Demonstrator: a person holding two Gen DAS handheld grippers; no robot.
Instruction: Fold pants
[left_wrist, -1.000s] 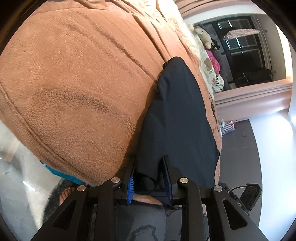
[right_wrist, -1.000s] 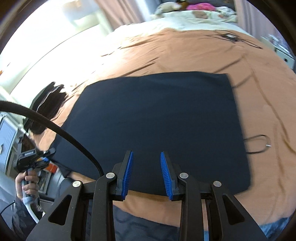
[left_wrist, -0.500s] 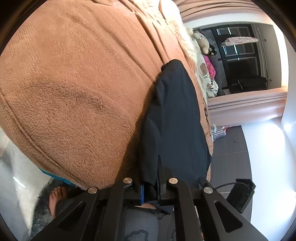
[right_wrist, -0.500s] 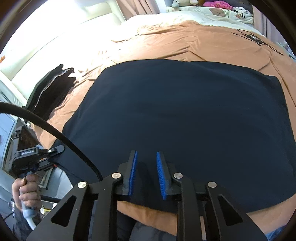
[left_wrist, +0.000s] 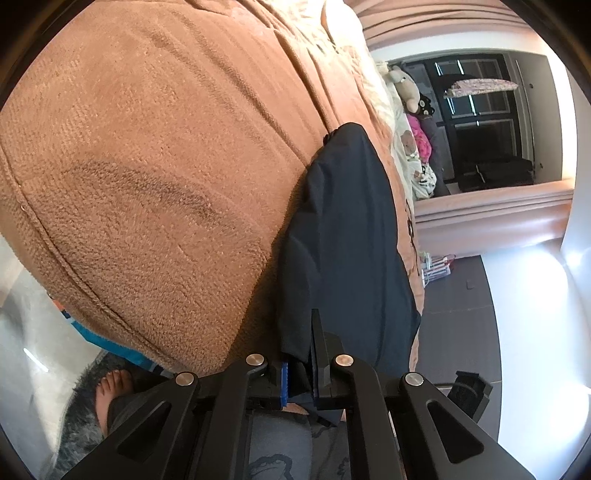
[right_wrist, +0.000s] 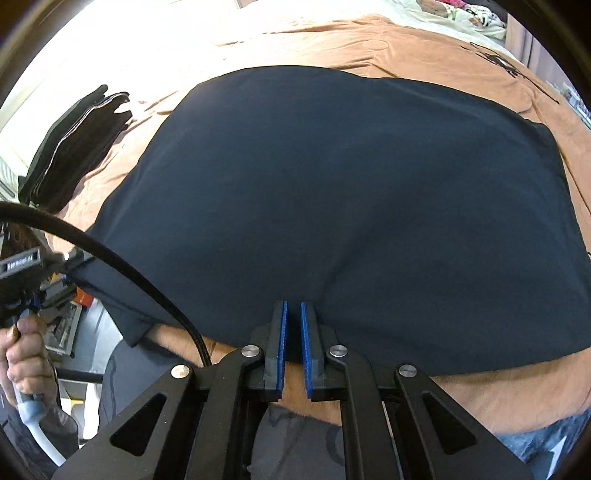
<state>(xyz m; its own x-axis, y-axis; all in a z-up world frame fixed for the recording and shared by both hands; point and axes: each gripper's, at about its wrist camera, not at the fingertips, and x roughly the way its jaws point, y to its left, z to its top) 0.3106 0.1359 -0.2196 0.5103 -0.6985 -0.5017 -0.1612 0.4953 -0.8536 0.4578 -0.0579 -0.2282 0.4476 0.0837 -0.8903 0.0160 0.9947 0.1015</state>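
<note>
Dark navy pants (right_wrist: 351, 206) lie flat on a tan fleece blanket, folded into a broad rectangle. My right gripper (right_wrist: 291, 317) is shut on the pants' near edge, its blue pads nearly together. In the left wrist view the pants (left_wrist: 351, 240) run away from me along the bed. My left gripper (left_wrist: 299, 354) is shut on their near corner, with cloth bunched between the blue pads. The left gripper with the hand holding it also shows at the left of the right wrist view (right_wrist: 22, 266).
The tan blanket (left_wrist: 147, 166) covers the bed. A folded stack of dark clothes (right_wrist: 74, 147) lies at the bed's far left. A black cable (right_wrist: 110, 258) crosses in front of the right gripper. Soft toys (left_wrist: 406, 88) sit at the bed's head. My foot (left_wrist: 110, 391) is below.
Both grippers went from open to shut on the pants' near edge. The right gripper moved forward and down to the cloth.
</note>
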